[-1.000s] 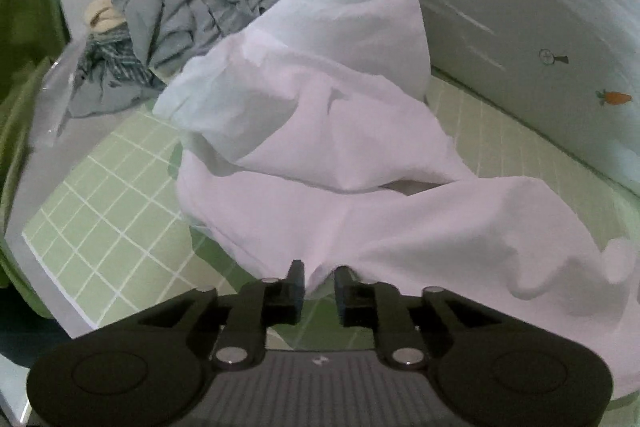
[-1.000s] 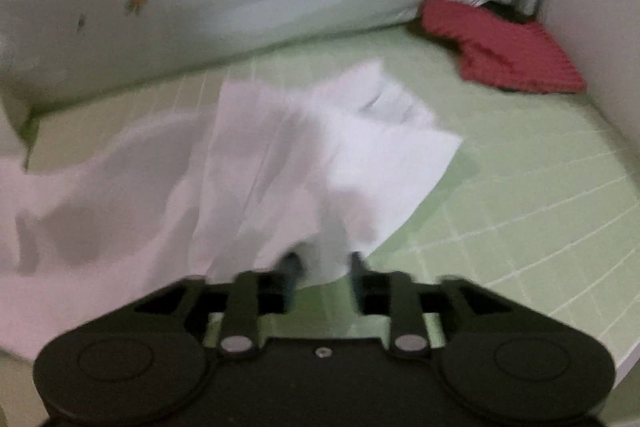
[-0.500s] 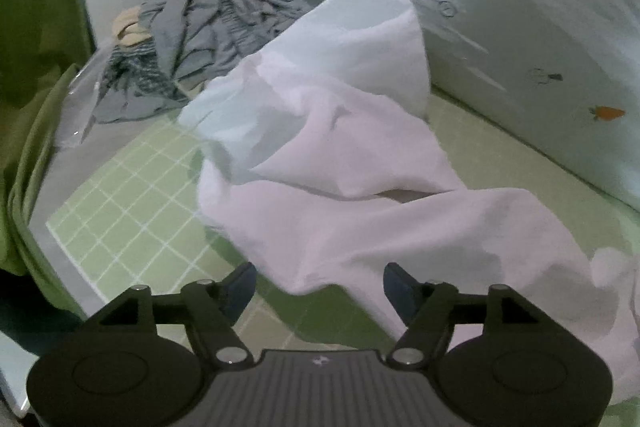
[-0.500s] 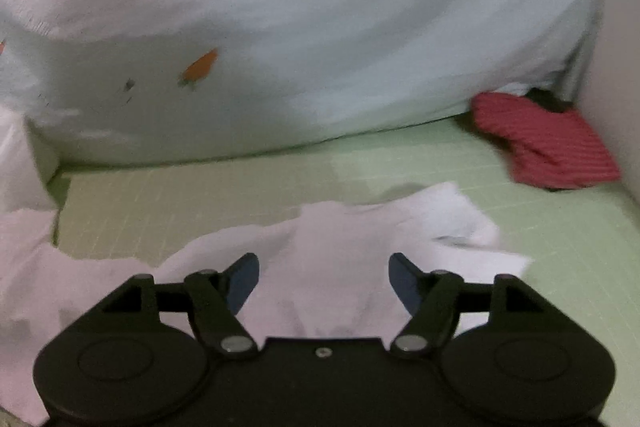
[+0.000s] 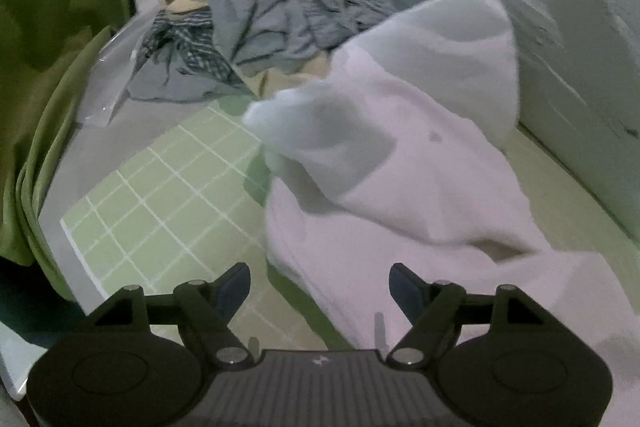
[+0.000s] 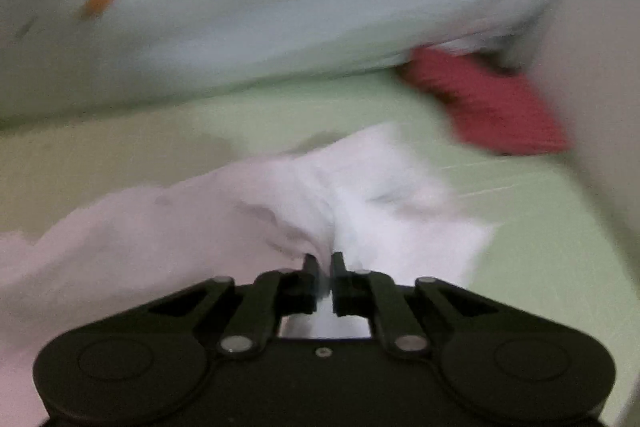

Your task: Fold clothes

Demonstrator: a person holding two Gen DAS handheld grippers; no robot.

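While pinching the white garment (image 6: 360,211) in the right gripper (image 6: 324,263), left gripper (image 5: 320,287) opening empty, gray pile (image 5: 272,7) at eleven o'clock there only.

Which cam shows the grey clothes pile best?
Left wrist view. The grey clothes pile sits crumpled at the far end of the green grid mat, behind the white garment, fairly sharp. The right wrist view does not show it at all: only the white garment, a red cloth and blur.
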